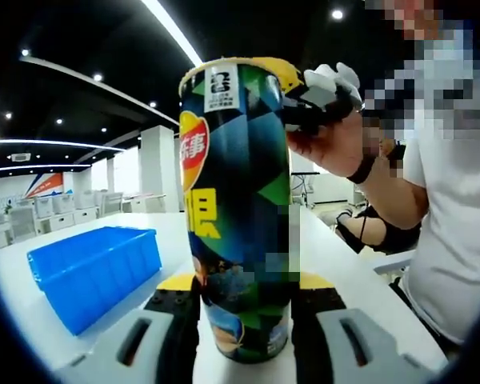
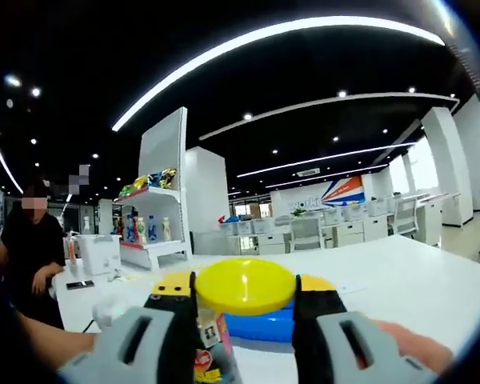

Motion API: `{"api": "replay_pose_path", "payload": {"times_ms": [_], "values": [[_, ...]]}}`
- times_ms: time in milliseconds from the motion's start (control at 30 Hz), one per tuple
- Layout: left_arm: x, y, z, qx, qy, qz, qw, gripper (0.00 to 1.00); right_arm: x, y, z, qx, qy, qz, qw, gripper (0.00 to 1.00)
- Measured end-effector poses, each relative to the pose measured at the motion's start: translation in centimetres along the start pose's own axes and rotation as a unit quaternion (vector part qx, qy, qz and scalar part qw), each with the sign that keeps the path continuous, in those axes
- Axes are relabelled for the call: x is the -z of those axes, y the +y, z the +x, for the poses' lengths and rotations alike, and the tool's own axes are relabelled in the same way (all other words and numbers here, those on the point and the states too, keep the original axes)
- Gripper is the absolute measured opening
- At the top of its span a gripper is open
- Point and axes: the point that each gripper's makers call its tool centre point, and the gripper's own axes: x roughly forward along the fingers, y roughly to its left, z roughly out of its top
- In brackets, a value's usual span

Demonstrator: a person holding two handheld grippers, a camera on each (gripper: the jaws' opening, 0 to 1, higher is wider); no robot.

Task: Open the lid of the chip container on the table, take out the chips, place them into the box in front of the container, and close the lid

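A tall chip container [image 1: 236, 216] with a dark, multicoloured label stands upright on the white table [image 1: 336, 256]. My left gripper [image 1: 244, 284] is shut on its lower part, one jaw on each side. Its yellow lid [image 1: 284, 72] sits at the top rim, where the right gripper [image 1: 304, 100], held by a person's hand, closes on it. In the right gripper view the yellow lid [image 2: 246, 286] lies flat between the jaws of my right gripper [image 2: 246, 292], with the container [image 2: 212, 344] just below. Whether the lid is free of the rim I cannot tell.
A blue plastic box [image 1: 96, 272] lies on the table left of the container, and its edge [image 2: 260, 326] shows behind the lid. A person in white stands at the table's right edge. Farther off are a shelf of goods [image 2: 156, 216] and a person in black [image 2: 32, 248].
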Motion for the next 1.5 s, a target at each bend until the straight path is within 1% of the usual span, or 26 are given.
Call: {"api": "replay_pose_path", "payload": {"times_ms": [67, 133, 233, 400, 533, 600, 700, 767, 833, 1033, 1100, 1167, 1267, 1367, 1500], "values": [[0.0, 0.0, 0.0, 0.0, 0.0, 0.0, 1.0, 0.45, 0.2, -1.0, -0.3, 0.01, 0.001, -0.002, 0.9999, 0.44], [0.0, 0.0, 0.0, 0.0, -0.001, -0.001, 1.0, 0.45, 0.8, -2.3, -0.8, 0.024, 0.006, -0.009, 0.9997, 0.44], [0.0, 0.0, 0.0, 0.0, -0.001, -0.002, 1.0, 0.45, 2.0, -3.9, -1.5, 0.042, 0.019, -0.016, 0.9988, 0.44], [0.0, 0.0, 0.1, 0.001, -0.002, -0.002, 1.0, 0.45, 4.7, -6.6, -3.0, 0.075, 0.047, -0.036, 0.9955, 0.44], [0.0, 0.0, 0.1, 0.001, -0.002, -0.003, 1.0, 0.45, 6.1, -8.3, -4.1, 0.095, 0.06, -0.044, 0.9927, 0.44], [0.0, 0.0, 0.1, 0.0, -0.002, -0.003, 1.0, 0.45, 7.2, -9.2, -4.7, 0.105, 0.073, -0.053, 0.9903, 0.44], [0.0, 0.0, 0.1, 0.0, 0.0, -0.002, 1.0, 0.46, 9.3, -10.4, -5.5, 0.114, 0.102, -0.054, 0.9867, 0.44], [0.0, 0.0, 0.1, 0.0, 0.002, -0.001, 1.0, 0.46, 10.6, -11.3, -6.0, 0.123, 0.114, -0.066, 0.9837, 0.44], [0.0, 0.0, 0.1, 0.001, 0.002, -0.001, 1.0, 0.46, 11.7, -11.8, -6.5, 0.127, 0.126, -0.07, 0.9814, 0.44], [0.0, 0.0, 0.1, 0.0, 0.002, -0.001, 1.0, 0.46, 14.1, -12.6, -7.3, 0.132, 0.134, -0.096, 0.9774, 0.45], [0.0, 0.0, 0.1, 0.0, 0.003, -0.001, 1.0, 0.46, 15.0, -12.9, -7.5, 0.133, 0.146, -0.094, 0.9758, 0.45], [0.0, 0.0, 0.1, 0.0, 0.003, -0.001, 1.0, 0.46, 16.0, -13.1, -7.6, 0.133, 0.156, -0.08, 0.9756, 0.45], [0.0, 0.0, 0.1, -0.001, 0.003, -0.002, 1.0, 0.46, 16.8, -13.3, -7.8, 0.137, 0.161, -0.074, 0.9745, 0.45], [0.0, 0.0, 0.0, 0.0, 0.003, -0.003, 1.0, 0.46, 17.7, -13.1, -7.9, 0.137, 0.175, -0.08, 0.9718, 0.45], [0.0, 0.0, 0.0, -0.001, 0.003, -0.003, 1.0, 0.46, 18.4, -13.0, -8.1, 0.135, 0.185, -0.086, 0.9697, 0.46]]}}
